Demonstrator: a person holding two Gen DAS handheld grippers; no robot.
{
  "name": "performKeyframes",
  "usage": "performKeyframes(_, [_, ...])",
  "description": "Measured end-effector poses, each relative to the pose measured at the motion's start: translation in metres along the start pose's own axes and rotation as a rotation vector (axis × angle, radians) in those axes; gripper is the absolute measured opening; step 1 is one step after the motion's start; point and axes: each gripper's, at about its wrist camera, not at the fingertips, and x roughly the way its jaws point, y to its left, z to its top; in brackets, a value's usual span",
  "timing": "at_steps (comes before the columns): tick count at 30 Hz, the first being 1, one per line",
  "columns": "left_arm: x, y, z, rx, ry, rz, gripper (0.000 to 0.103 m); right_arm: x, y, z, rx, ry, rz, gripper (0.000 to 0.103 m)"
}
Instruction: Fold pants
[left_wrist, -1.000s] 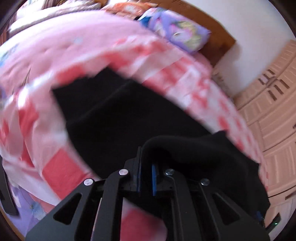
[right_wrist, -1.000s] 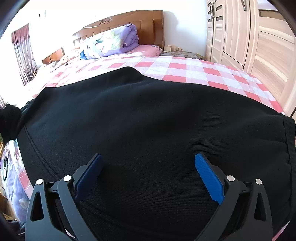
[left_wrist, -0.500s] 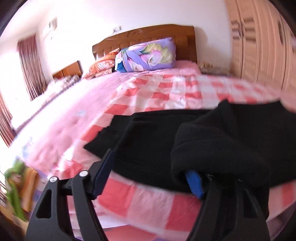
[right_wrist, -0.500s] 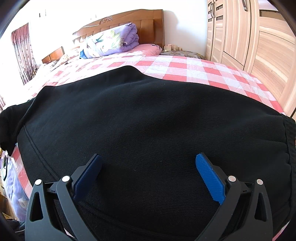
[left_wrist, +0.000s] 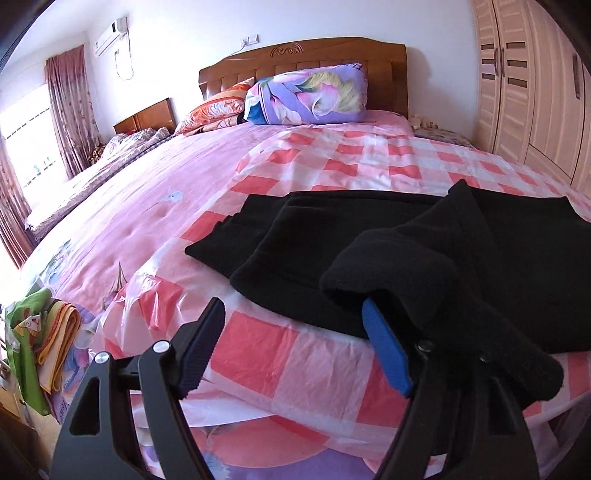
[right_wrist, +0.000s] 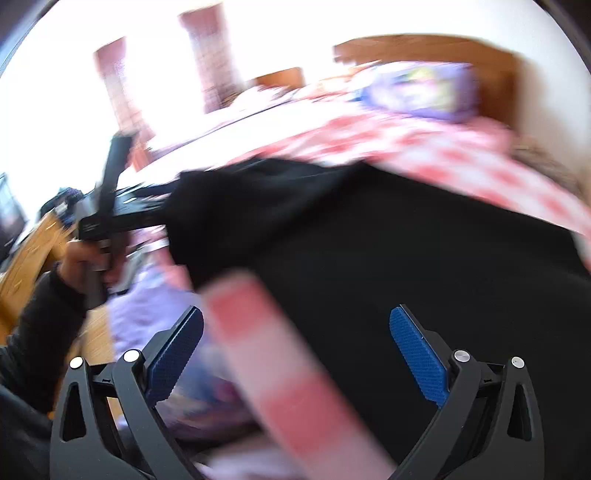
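Note:
Black pants (left_wrist: 369, 236) lie folded on the pink checked bed near its front edge. My left gripper (left_wrist: 291, 347) is open; a fold of the pants drapes over its right finger (left_wrist: 386, 350), and nothing is between the jaws. In the blurred right wrist view the pants (right_wrist: 406, 251) fill the middle. My right gripper (right_wrist: 295, 350) is open and empty, low over the pants' near left edge and the bed's edge. The left gripper also shows there (right_wrist: 107, 214), held by a hand, with pants cloth hanging on its end.
A purple floral quilt roll (left_wrist: 310, 98) and an orange pillow (left_wrist: 214, 107) lie by the wooden headboard (left_wrist: 303, 59). A wardrobe (left_wrist: 532, 85) stands at right. Folded colourful cloths (left_wrist: 40, 332) sit at the lower left beside the bed.
My left gripper opened from shut on the pants and swung level; cloth stays draped on its right finger. My right gripper swung left toward the bed's edge, still open.

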Motion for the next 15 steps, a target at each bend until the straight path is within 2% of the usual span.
performKeyframes(3, [-0.003,0.005,-0.001,-0.034,0.008,-0.043,0.077,0.037,0.032,0.015,-0.093,0.001,0.015,0.099])
performKeyframes(6, [-0.003,0.011,-0.001,-0.076,0.025,-0.088,0.078,0.067,0.066,0.031,-0.154,-0.004,0.075,0.099])
performKeyframes(8, [-0.004,0.013,0.0,-0.084,0.025,-0.102,0.078,0.087,0.089,0.038,-0.206,-0.004,0.061,0.099])
performKeyframes(9, [-0.005,0.013,0.0,-0.085,0.023,-0.109,0.078,0.095,0.095,0.039,-0.226,0.006,0.027,0.098])
performKeyframes(10, [-0.006,0.013,0.0,-0.082,0.02,-0.111,0.078,0.108,0.099,0.039,-0.251,0.028,-0.047,0.092])
performKeyframes(11, [-0.008,0.013,0.0,-0.075,0.016,-0.107,0.078,0.113,0.097,0.037,-0.254,0.028,-0.082,0.079])
performKeyframes(12, [-0.011,0.013,0.0,-0.061,0.009,-0.097,0.078,0.111,0.091,0.035,-0.236,0.014,-0.075,0.052])
performKeyframes(13, [-0.014,0.014,-0.001,-0.044,0.001,-0.081,0.078,0.105,0.086,0.033,-0.224,-0.012,-0.074,0.038])
performKeyframes(15, [-0.025,0.016,-0.004,0.007,-0.033,-0.033,0.079,0.088,0.08,0.033,-0.235,-0.058,-0.075,0.024])
